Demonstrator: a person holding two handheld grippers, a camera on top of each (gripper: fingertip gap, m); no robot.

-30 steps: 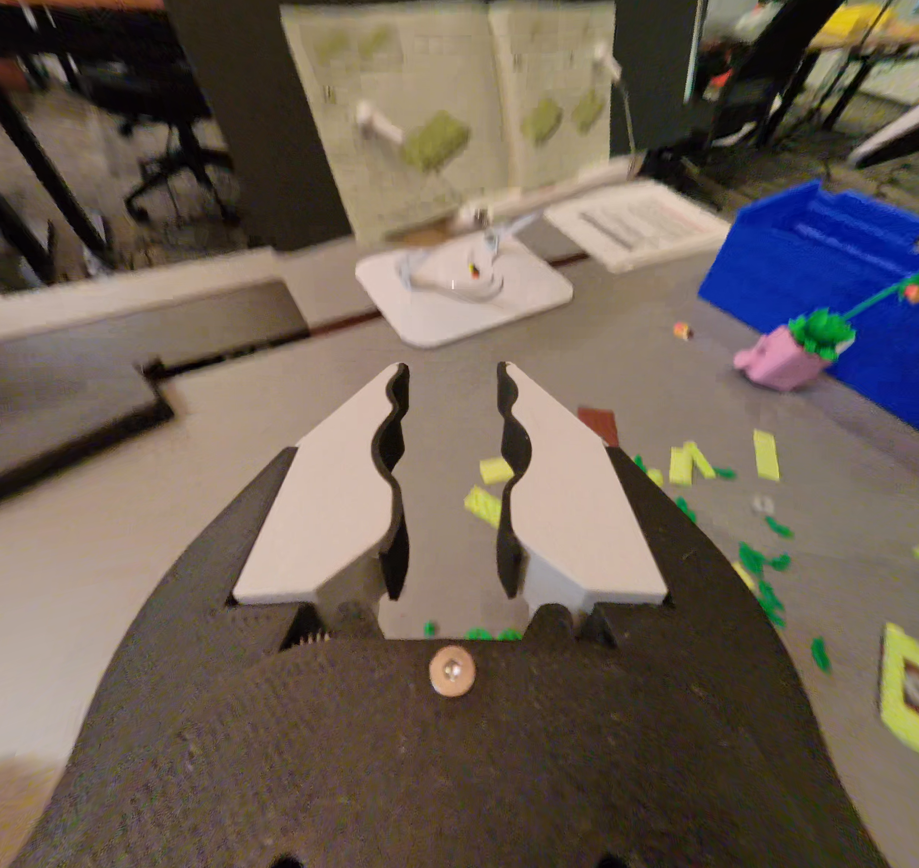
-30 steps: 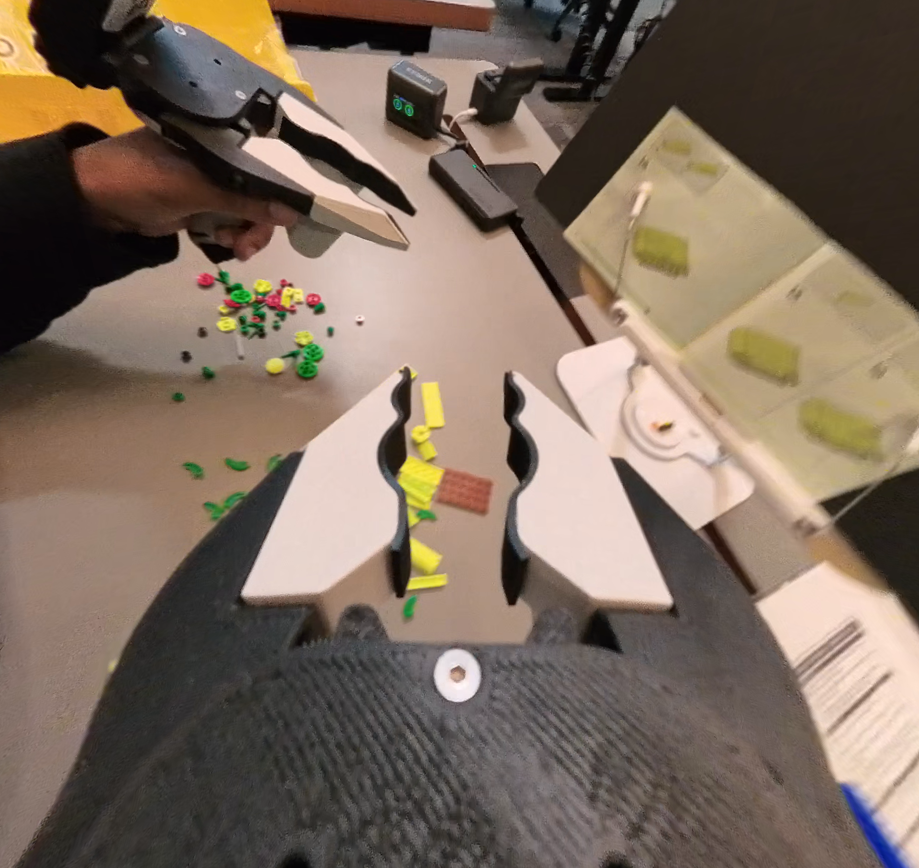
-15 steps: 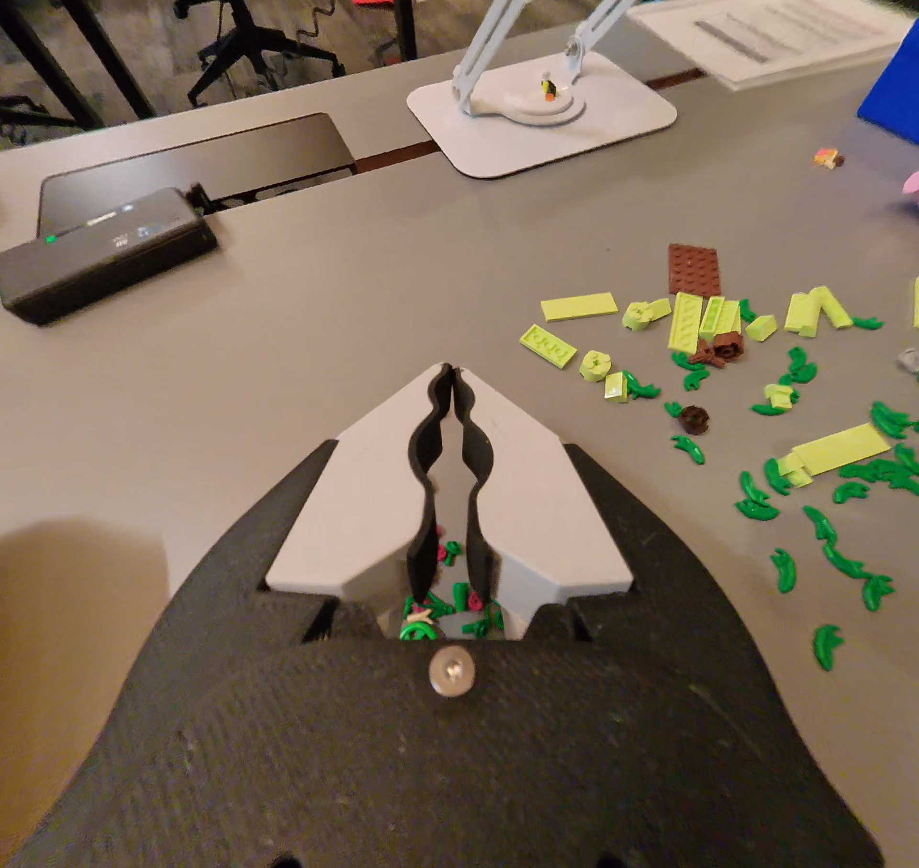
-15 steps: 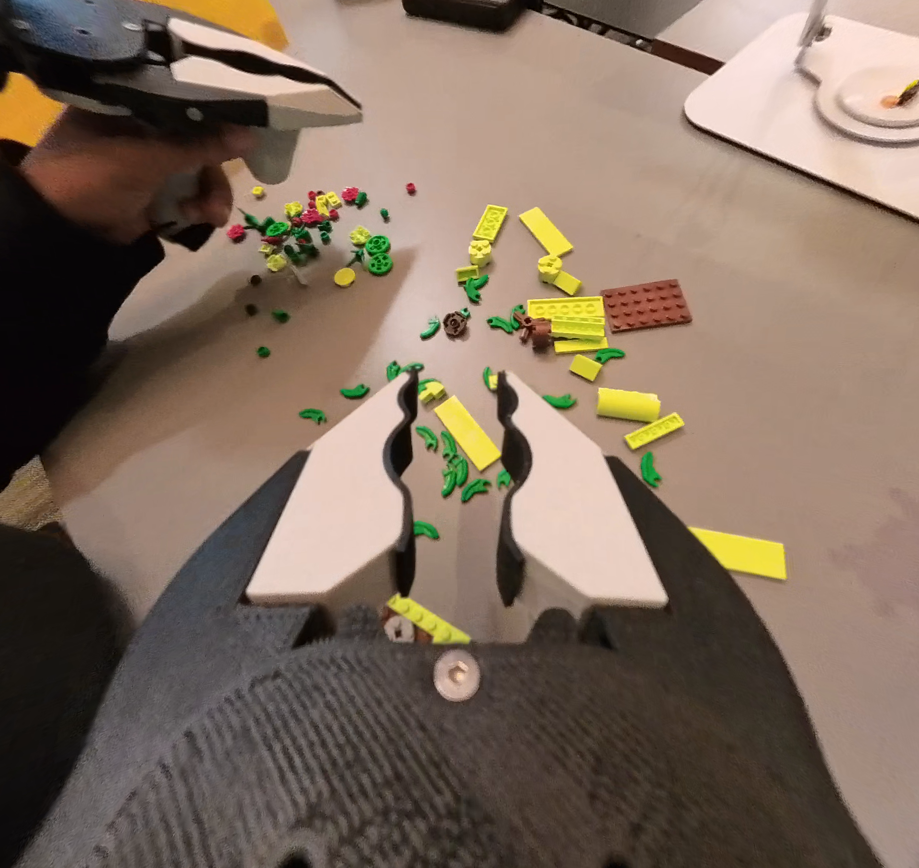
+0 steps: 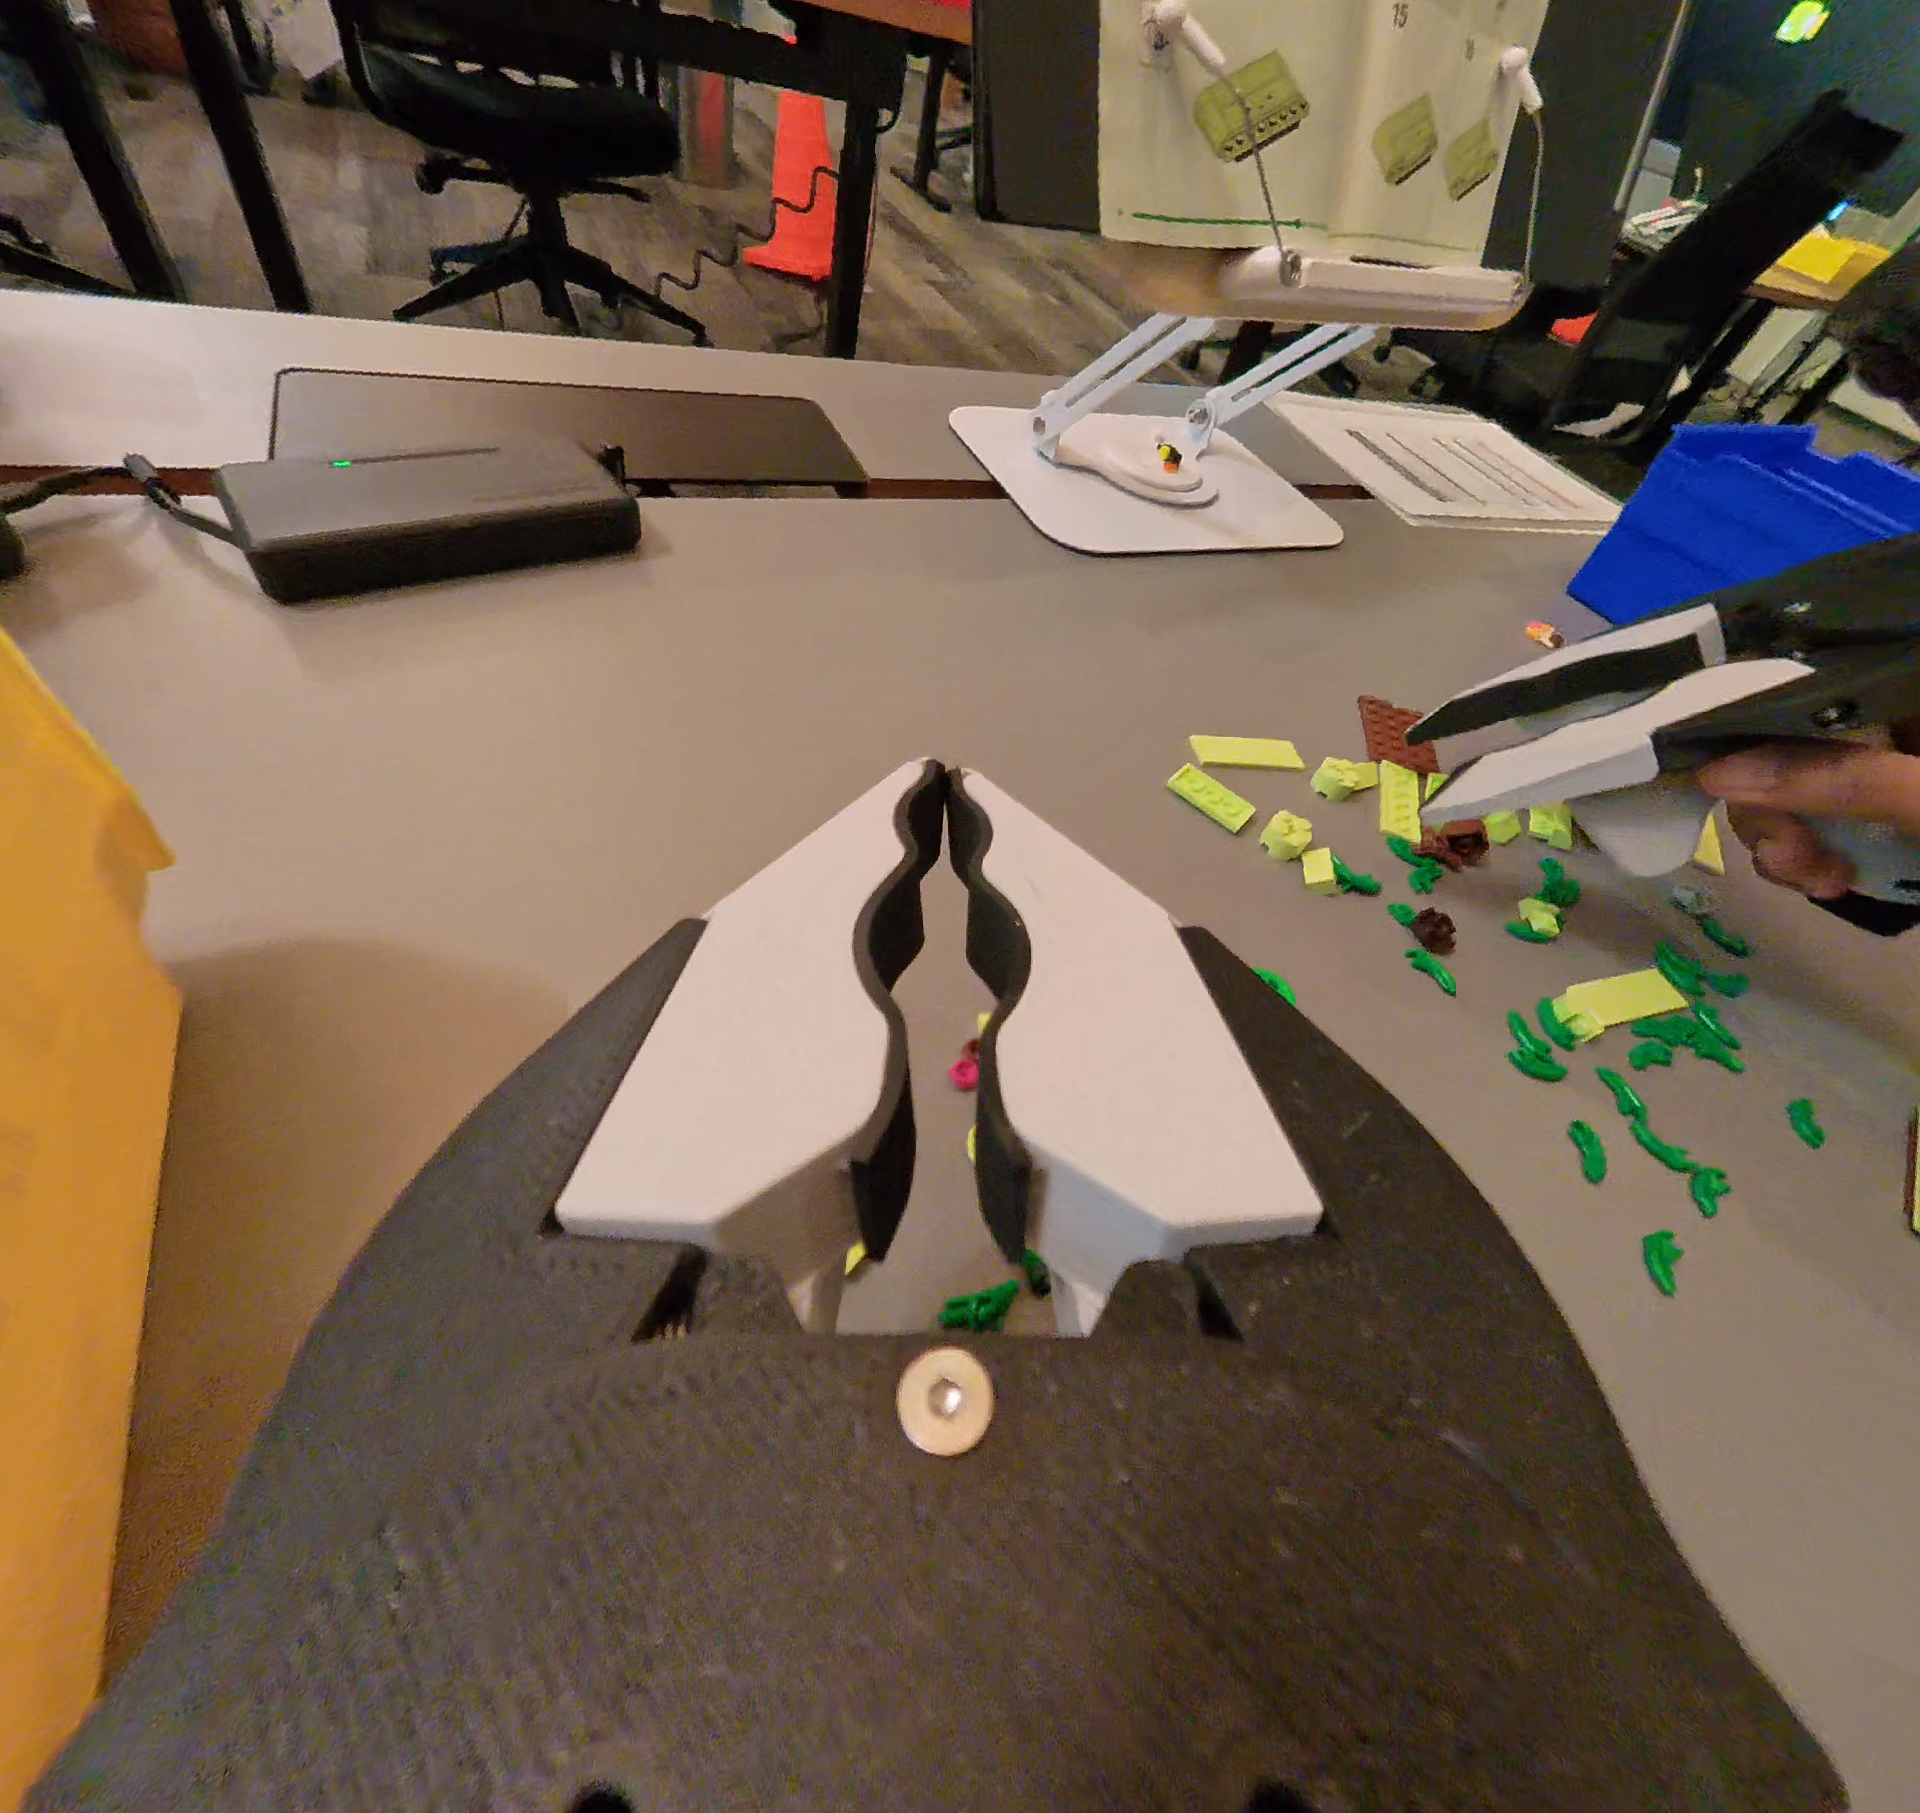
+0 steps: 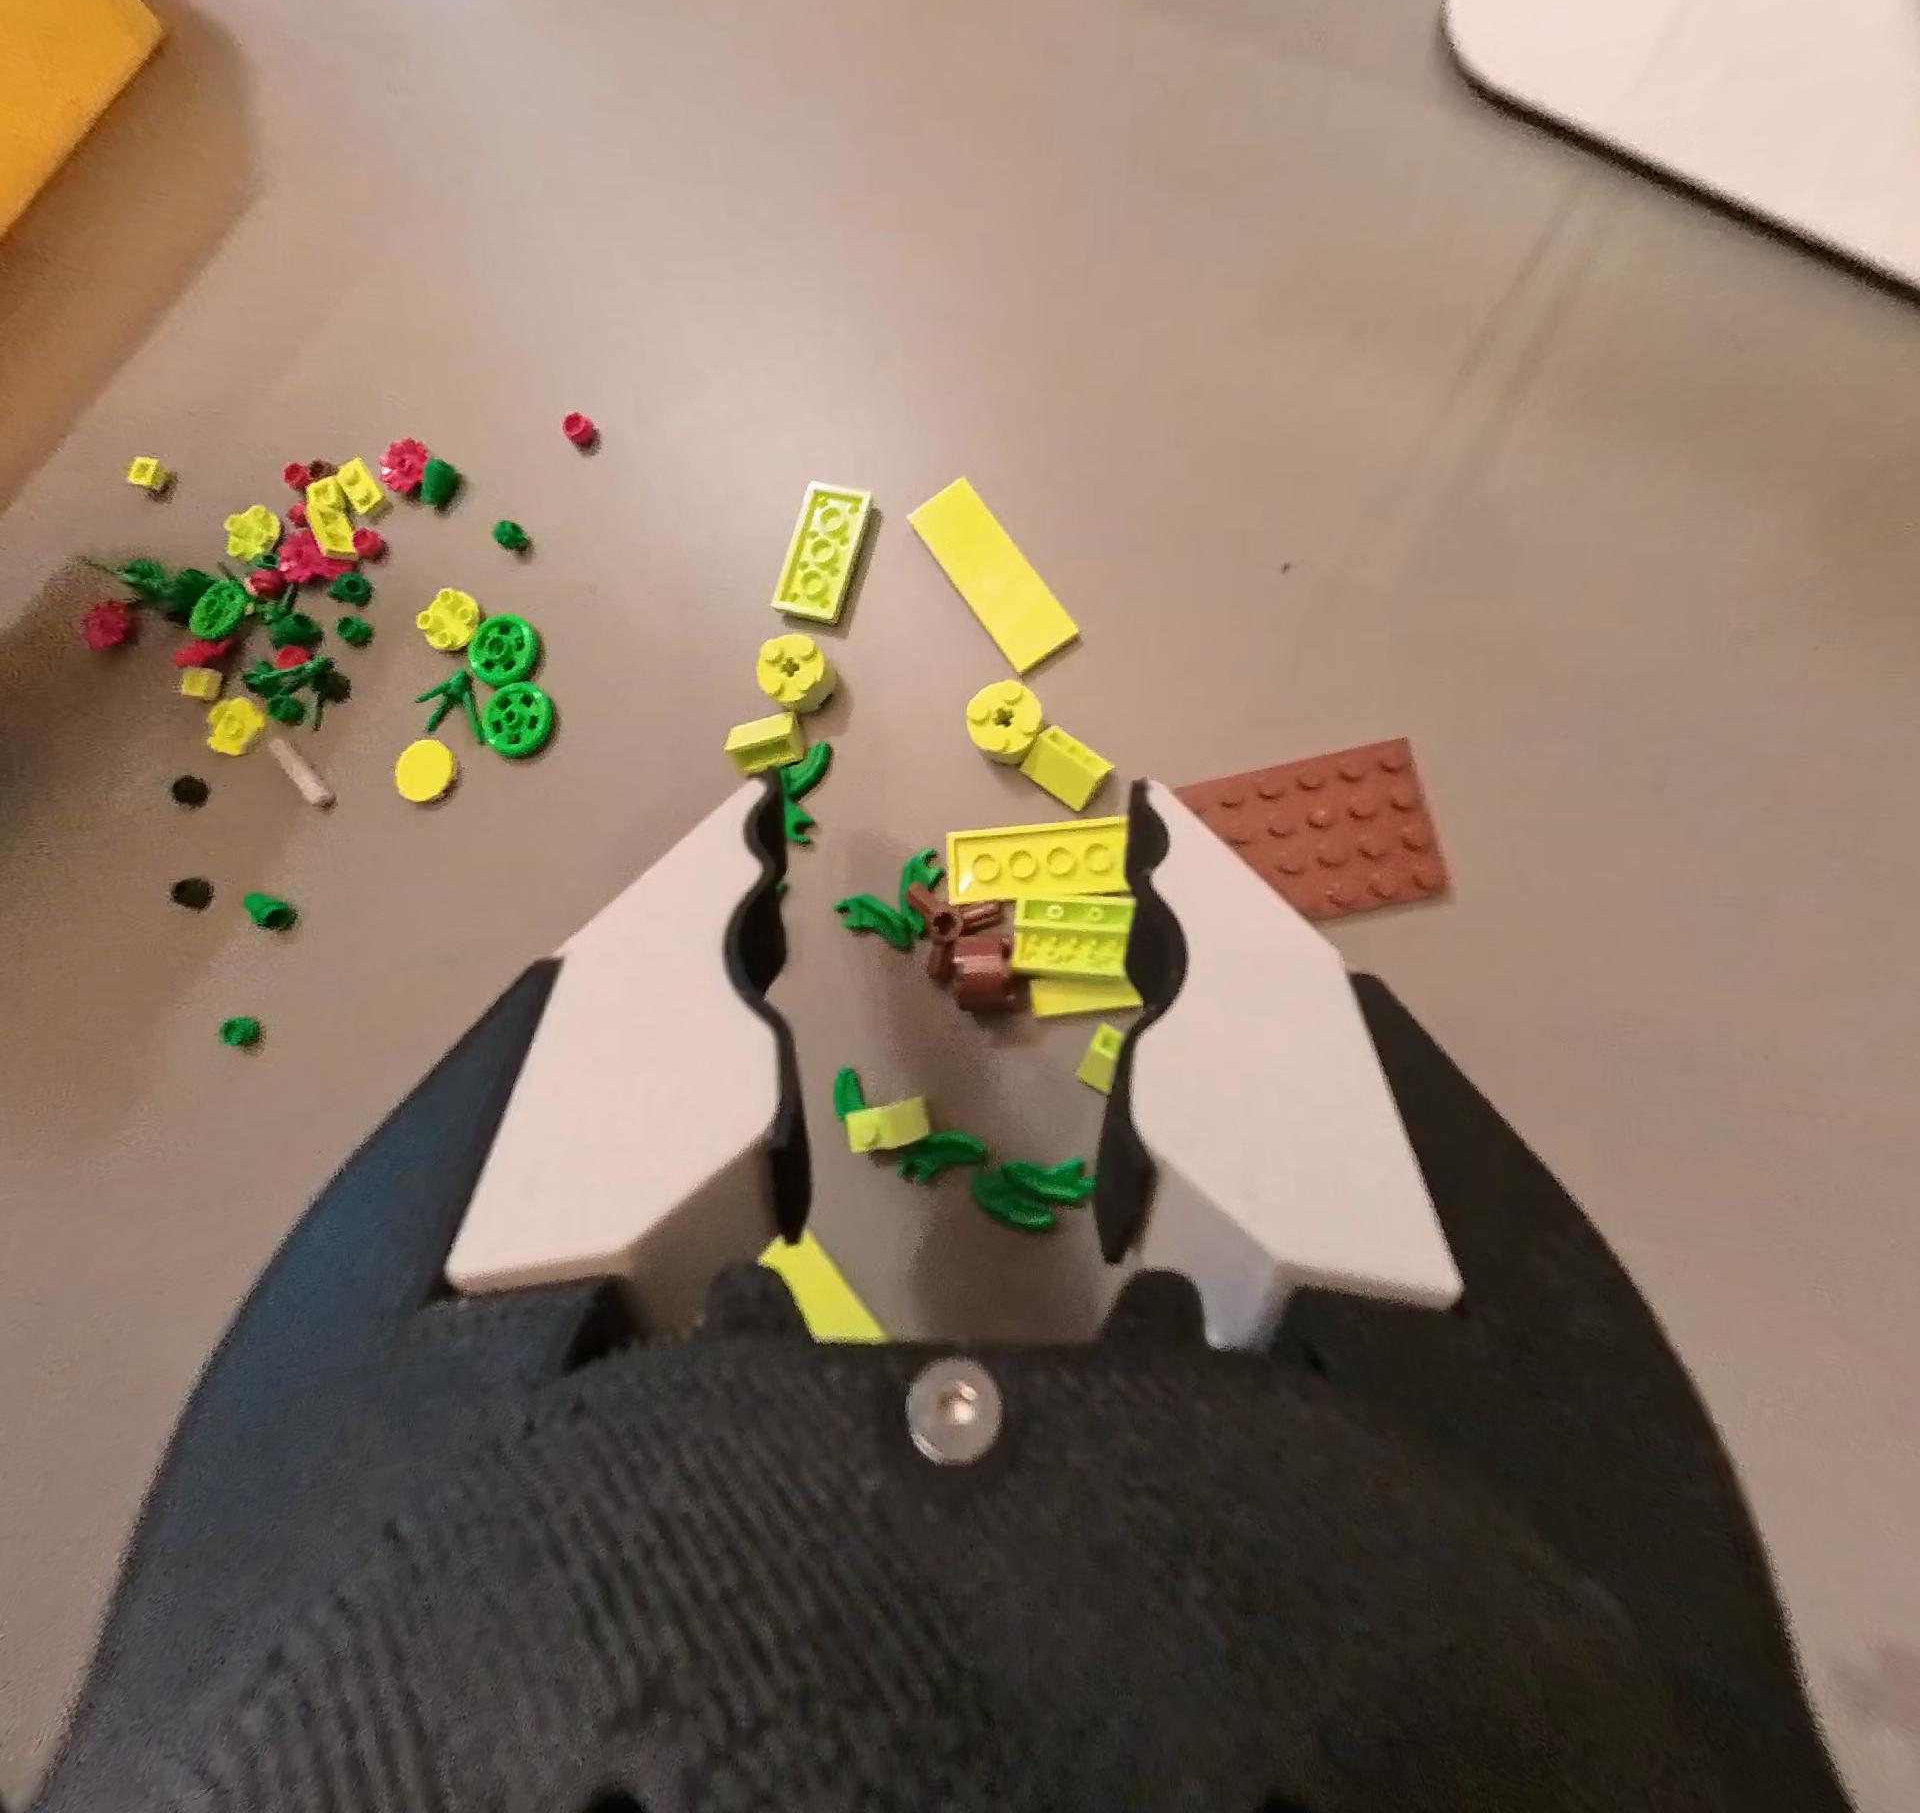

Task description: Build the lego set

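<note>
Loose lego pieces lie on the grey table point(image 5: 727, 683). My right gripper point(image 6: 951, 807) is open and empty, hanging over lime plates point(image 6: 1039, 864), small brown pieces point(image 6: 971, 963) and green leaves point(image 6: 1029, 1192). A brown studded plate point(image 6: 1320, 833) lies just past its right finger. A cluster of small red, yellow and green pieces point(image 6: 312, 600) lies to the left. My left gripper point(image 5: 943, 771) is shut and empty above bare table. The right gripper also shows in the left wrist view point(image 5: 1421, 771), over the lime pieces point(image 5: 1247, 755).
A yellow bin point(image 5: 62, 1036) stands at the left edge. A black power bank point(image 5: 426, 527) lies at the back left. A white stand point(image 5: 1143, 506) holds an open instruction booklet point(image 5: 1320, 80). A blue bin point(image 5: 1745, 527) stands at the right. To the brown studded plate point(image 6: 1320, 833): right tips about 4 cm, left tips about 30 cm. It is also in sight in the left wrist view point(image 5: 1400, 733).
My left gripper has shut and lifted its view up from the table. My right gripper has come down closer over the lime plates and brown pieces, and its jaws have opened wider.
</note>
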